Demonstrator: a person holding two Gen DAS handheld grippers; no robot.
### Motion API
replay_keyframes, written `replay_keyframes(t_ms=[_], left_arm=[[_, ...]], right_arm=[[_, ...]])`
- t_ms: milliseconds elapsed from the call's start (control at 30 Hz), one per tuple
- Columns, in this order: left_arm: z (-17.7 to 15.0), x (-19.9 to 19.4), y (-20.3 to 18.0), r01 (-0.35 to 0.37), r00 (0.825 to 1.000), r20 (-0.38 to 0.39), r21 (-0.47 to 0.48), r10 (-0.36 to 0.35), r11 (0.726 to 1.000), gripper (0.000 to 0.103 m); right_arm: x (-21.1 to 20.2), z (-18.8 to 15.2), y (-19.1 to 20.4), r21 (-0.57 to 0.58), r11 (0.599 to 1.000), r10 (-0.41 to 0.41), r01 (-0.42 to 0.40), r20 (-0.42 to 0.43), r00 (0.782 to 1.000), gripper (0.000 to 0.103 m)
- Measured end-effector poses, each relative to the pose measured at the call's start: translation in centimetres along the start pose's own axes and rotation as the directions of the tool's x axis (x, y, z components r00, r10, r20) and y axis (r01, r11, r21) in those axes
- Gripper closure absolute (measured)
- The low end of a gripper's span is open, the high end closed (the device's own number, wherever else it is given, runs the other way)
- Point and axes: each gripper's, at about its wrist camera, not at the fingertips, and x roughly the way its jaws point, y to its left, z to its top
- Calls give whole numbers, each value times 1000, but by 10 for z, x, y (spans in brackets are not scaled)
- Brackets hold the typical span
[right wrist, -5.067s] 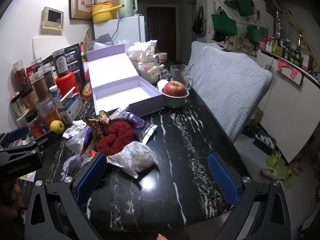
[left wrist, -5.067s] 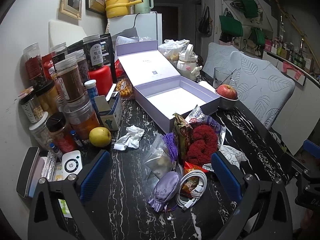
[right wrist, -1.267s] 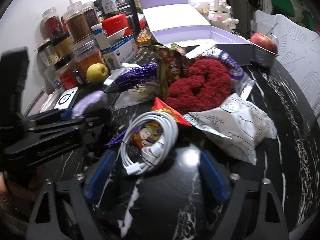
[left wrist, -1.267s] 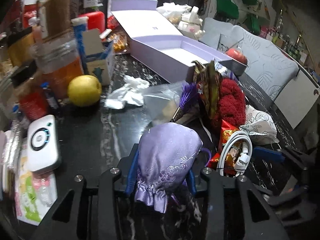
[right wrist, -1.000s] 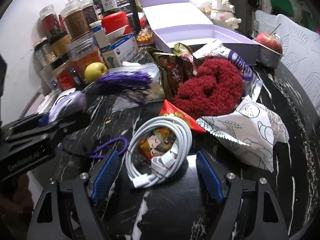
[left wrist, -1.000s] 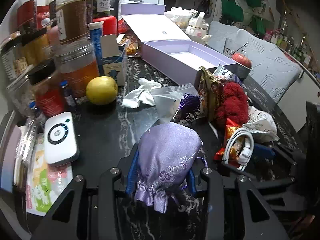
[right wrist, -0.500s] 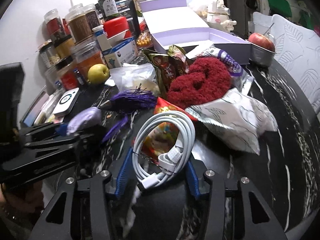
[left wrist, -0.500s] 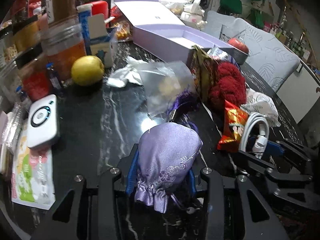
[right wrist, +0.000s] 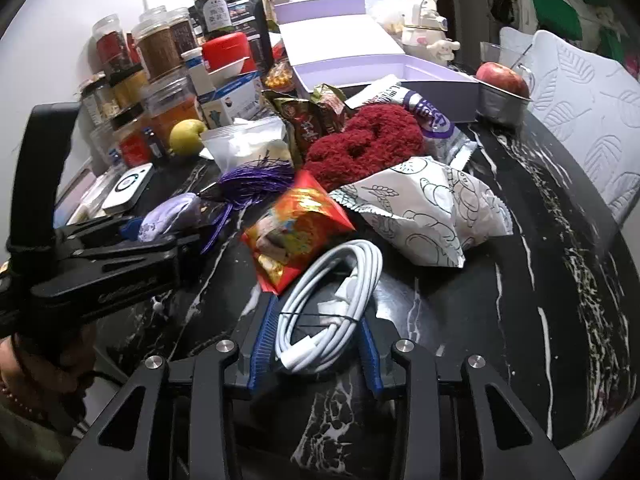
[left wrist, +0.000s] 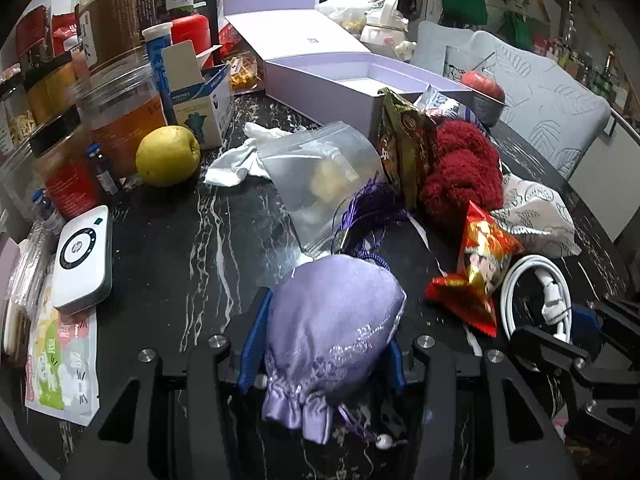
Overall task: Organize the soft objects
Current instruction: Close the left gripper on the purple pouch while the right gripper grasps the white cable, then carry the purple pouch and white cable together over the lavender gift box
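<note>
Our left gripper point(left wrist: 322, 344) cradles the lilac pouch point(left wrist: 332, 328), jaws easing apart; our right gripper point(right wrist: 316, 344) is closing round the white cable coil point(right wrist: 332, 300). We should squeeze gently and lift clear towards the open lilac box point(left wrist: 352, 80). We count one pouch, one coil, one red scrunchie point(right wrist: 364, 144)

Lilac satin pouch point(left wrist: 336, 328) between the opening jaws of the left gripper point(left wrist: 320, 344); purple tassel point(left wrist: 368, 212) just beyond the pouch, white cable coil point(left wrist: 536, 296) to its right
</note>
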Motion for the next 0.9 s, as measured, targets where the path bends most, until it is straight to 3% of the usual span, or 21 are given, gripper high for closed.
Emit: replay_keyframes(t_ms=[67, 167, 300, 900], left_arm=[[1, 1, -1, -7, 1000, 5, -1, 7, 1000, 55], [2, 1, 0, -17, 1000, 2, -11, 17, 1000, 60], [1, -4, 2, -20, 1000, 7, -28, 20, 999, 62], [20, -61, -10, 1, 989, 150, -10, 0, 1000, 63]], right_arm=[[0, 0, -2, 8, 1000, 20, -20, 4, 1000, 70], [0, 0, -3, 28, 997, 70, -70, 5, 998, 82], [-4, -1, 2, -6, 998, 60, -60, 19, 998, 88], [-44, 6, -5, -9, 1000, 26, -26, 116, 993, 91]])
